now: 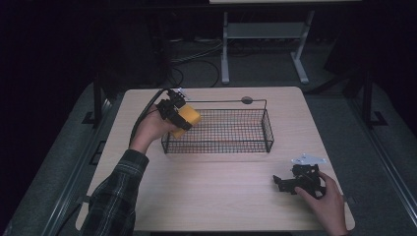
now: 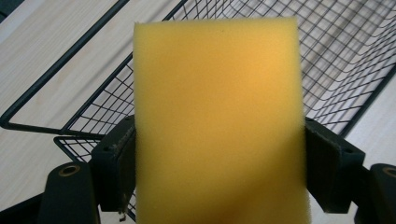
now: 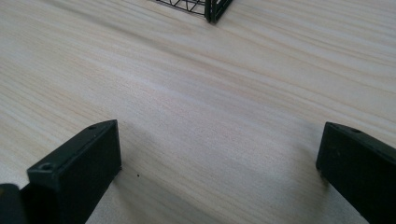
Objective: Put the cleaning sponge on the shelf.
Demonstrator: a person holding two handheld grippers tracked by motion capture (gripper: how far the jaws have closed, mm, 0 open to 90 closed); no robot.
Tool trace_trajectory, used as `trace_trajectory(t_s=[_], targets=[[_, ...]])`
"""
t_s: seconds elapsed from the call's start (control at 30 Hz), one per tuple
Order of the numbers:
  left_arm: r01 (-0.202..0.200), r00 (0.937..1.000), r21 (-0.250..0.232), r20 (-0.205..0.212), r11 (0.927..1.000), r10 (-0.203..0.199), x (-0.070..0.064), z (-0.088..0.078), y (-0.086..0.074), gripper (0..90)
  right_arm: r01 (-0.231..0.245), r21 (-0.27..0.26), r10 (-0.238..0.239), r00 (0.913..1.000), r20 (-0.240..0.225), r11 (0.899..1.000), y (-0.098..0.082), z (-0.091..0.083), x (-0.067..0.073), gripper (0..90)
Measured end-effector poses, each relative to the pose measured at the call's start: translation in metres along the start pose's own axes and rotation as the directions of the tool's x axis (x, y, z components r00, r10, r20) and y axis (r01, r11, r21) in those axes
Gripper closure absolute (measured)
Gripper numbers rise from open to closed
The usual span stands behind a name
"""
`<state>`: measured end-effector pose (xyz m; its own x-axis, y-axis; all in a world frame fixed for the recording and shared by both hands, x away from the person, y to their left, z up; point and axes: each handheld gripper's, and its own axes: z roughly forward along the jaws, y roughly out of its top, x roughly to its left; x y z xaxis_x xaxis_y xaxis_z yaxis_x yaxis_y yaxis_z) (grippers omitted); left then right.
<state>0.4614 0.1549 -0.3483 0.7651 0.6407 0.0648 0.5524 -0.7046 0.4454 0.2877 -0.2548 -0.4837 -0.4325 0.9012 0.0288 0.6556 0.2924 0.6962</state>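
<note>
Left gripper view: yellow sponge [image 2: 217,121] clamped between both jaws.

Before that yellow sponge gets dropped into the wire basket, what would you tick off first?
1. Sponge gripped: ok, the left gripper has a jaw pressed on each side of it.
2. Sponge over the basket: ok, it sits at the basket's left end, above the rim.
3. Basket floor free where it would land: ok, the mesh seen past the sponge is bare.
4. Right gripper out of the way: ok, it rests on the table near the front right corner, jaws open.
5. Sponge clear of the rim wire: cannot tell, since the sponge hides it.
</note>
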Motion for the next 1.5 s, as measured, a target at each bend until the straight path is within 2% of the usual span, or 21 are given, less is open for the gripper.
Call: trace_trajectory(t_s=[0.53,0.6,1.13,1.5], targets=[[0.002,1.0000,0.045,-0.004,0.9990,-0.002,0.002,0.024,0.002,22.8,0.000,0.000,0.000,1.0000,0.000,1.000,0.000,0.000,0.000,0.0],[0.014,0.9999,0.032,0.000,0.9994,-0.014,0.003,0.026,0.001,22.8,0.000,0.000,0.000,1.0000,0.000,1.000,0.000,0.000,0.000,0.0],[0.033,0.9993,0.059,0.016,0.9977,-0.034,0.007,0.050,-0.011,22.8,0.000,0.000,0.000,1.0000,0.000,1.000,0.000,0.000,0.000,0.0],[0.027,0.9994,0.091,0.019,0.9955,-0.029,0.007,0.062,-0.017,22.8,0.000,0.000,0.000,1.0000,0.000,1.000,0.000,0.000,0.000,0.0]])
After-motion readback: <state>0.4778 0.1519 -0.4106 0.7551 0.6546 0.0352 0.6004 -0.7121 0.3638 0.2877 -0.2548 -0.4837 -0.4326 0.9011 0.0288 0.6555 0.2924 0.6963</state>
